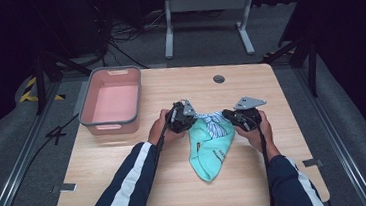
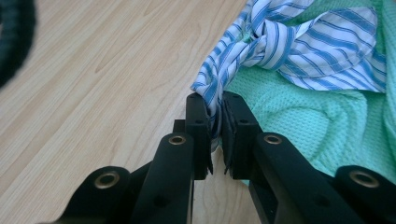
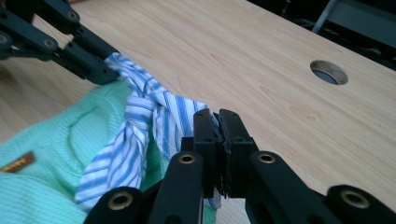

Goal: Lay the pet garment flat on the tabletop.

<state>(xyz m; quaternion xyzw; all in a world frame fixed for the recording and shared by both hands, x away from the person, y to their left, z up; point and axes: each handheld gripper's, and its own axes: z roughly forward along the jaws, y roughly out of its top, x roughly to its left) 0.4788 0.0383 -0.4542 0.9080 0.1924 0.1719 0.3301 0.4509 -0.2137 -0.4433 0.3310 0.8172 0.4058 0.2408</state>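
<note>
high view first: on the wooden table (image 1: 178, 183) a mint green garment (image 1: 210, 151) with a blue-and-white striped collar (image 1: 211, 119) lies between the person's two hands, its body trailing toward the near edge. the left gripper (image 1: 192, 118) pinches one end of the striped collar and the right gripper (image 1: 226, 115) pinches the other end, so the striped fabric spans the short gap between them. a pink bin (image 1: 113, 100) stands at the far left part of the table, well apart from the cloth, and a round hole (image 1: 219, 78) sits in the tabletop near the far edge. left gripper view shows the left gripper (image 2: 215, 112) with its black jaws pressed together on a fold of the striped collar (image 2: 299, 42), which twists into a knot-like bunch just beyond them, with the green garment (image 2: 299, 116) lying to one side on the table (image 2: 93, 84). right gripper view shows the right gripper (image 3: 218, 122) clamped the same way on the striped collar (image 3: 140, 126), the green garment (image 3: 60, 154) lower left with a small brown label (image 3: 18, 162), the left gripper (image 3: 105, 70) gripping the far end of the stripes, and the round hole (image 3: 328, 72) beyond.
</note>
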